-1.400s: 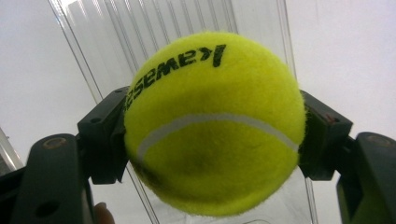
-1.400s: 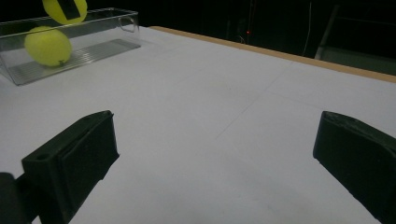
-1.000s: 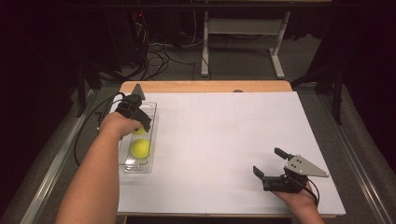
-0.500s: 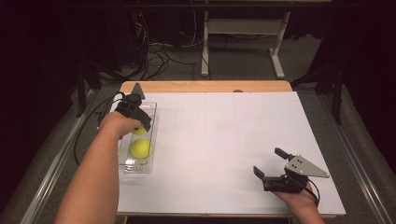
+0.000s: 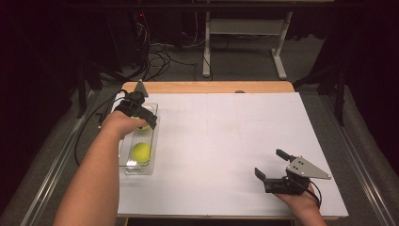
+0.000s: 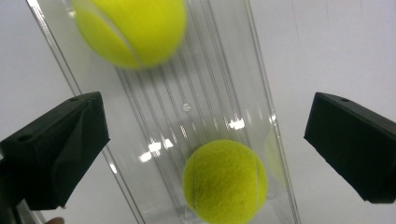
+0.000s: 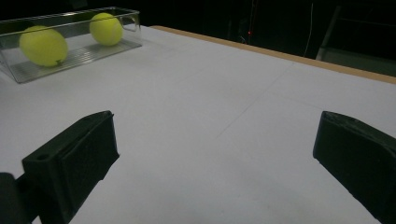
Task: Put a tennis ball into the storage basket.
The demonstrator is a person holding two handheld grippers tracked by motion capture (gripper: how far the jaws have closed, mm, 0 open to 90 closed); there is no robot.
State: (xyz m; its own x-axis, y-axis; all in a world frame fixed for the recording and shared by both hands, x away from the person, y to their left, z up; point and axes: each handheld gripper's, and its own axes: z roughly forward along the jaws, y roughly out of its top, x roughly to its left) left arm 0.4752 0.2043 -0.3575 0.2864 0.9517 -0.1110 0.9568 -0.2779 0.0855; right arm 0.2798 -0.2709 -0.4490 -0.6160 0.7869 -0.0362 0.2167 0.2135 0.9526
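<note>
The left gripper [image 5: 141,115] has just been opening; its fingers [image 6: 60,149] now stand wide apart with nothing between them, above the clear tray [image 6: 219,93]. One tennis ball [image 6: 225,181] rests in the tray below, and a second, blurred ball [image 6: 130,28] seems to lie farther along it. The right gripper [image 5: 269,165] rests on the white worktop [image 5: 226,141], well apart, fingers spread and empty.
</note>
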